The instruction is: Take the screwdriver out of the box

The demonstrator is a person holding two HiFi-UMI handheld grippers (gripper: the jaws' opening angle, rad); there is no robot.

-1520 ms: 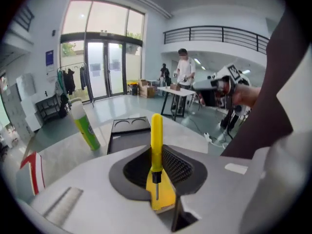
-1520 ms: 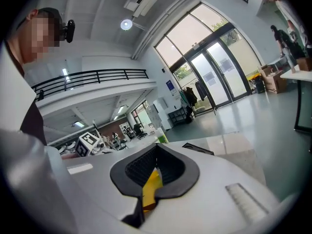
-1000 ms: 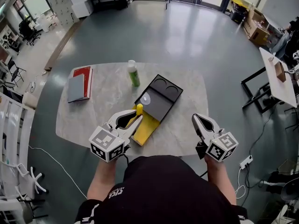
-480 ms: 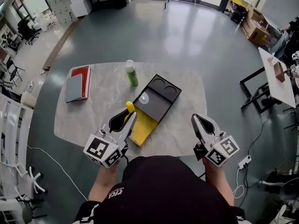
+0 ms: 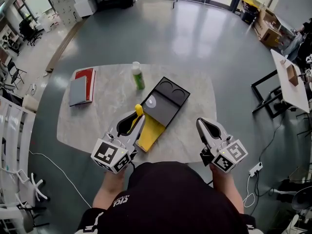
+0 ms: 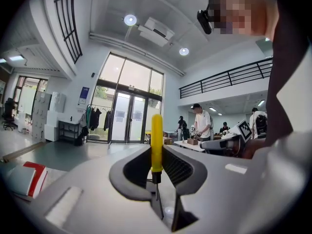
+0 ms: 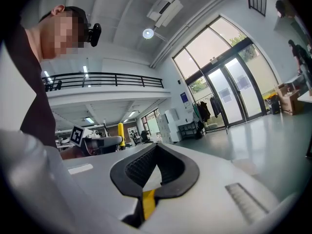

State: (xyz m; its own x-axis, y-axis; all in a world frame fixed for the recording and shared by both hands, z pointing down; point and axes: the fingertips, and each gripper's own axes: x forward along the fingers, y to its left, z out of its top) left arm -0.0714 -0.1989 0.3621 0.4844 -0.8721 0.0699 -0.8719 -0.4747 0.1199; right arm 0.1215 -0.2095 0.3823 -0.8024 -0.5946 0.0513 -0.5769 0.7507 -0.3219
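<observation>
The screwdriver (image 5: 139, 110) has a yellow handle and a thin dark shaft. My left gripper (image 5: 137, 121) is shut on the shaft, and the handle (image 6: 156, 139) stands upright above the jaws. It hangs above the table, just left of the open black box (image 5: 168, 103), whose yellow half (image 5: 151, 132) lies toward me. A white disc (image 5: 152, 101) sits in the black half. My right gripper (image 5: 201, 125) hovers over the table's near right edge, its jaws together with nothing between them (image 7: 157, 152).
A green bottle (image 5: 138, 76) stands behind the box. A red and grey book (image 5: 83, 87) lies at the far left of the marble table (image 5: 105, 108). A white side table (image 5: 292, 82) stands to the right. Several people stand in the background of the left gripper view.
My left gripper has swung the screwdriver a little to the left, off the yellow half of the box. The right gripper has crept slightly upward and left.
</observation>
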